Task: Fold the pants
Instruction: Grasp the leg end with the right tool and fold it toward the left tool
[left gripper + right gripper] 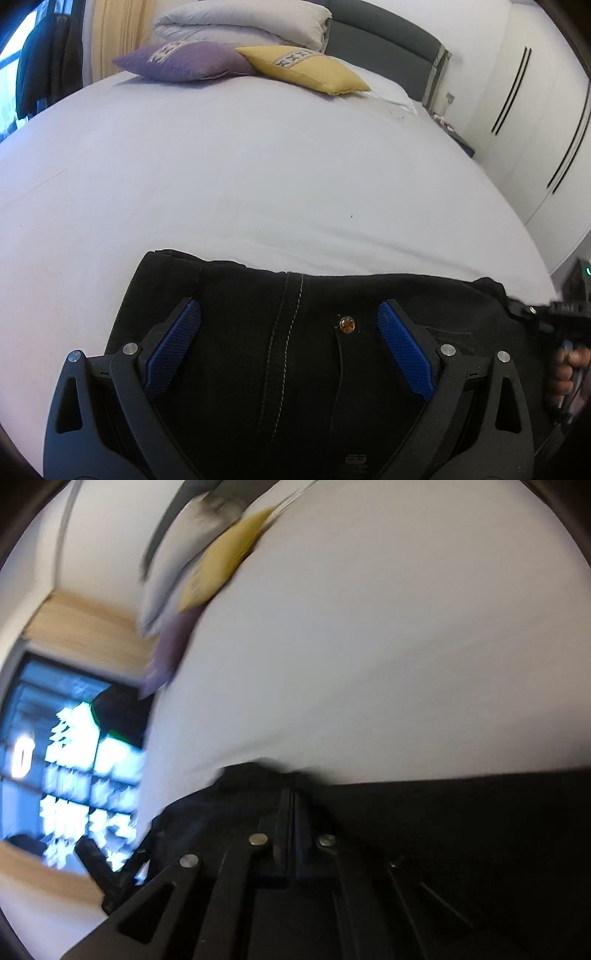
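Black pants (295, 350) lie under the wide-open left tool (290, 325); the right tool (291, 805) pinches their edge.

View heavily motion-blurred and tilted. Right gripper (291, 812) fingers pressed together, pinching what looks like an edge of the black pants (461, 812), which spread dark across the lower right. White bed sheet (369, 646) fills most of the frame. Yellow cushion (225, 561) and purple cushion (170, 646) smear along the sheet's far edge. Bright window (74, 768) at left.
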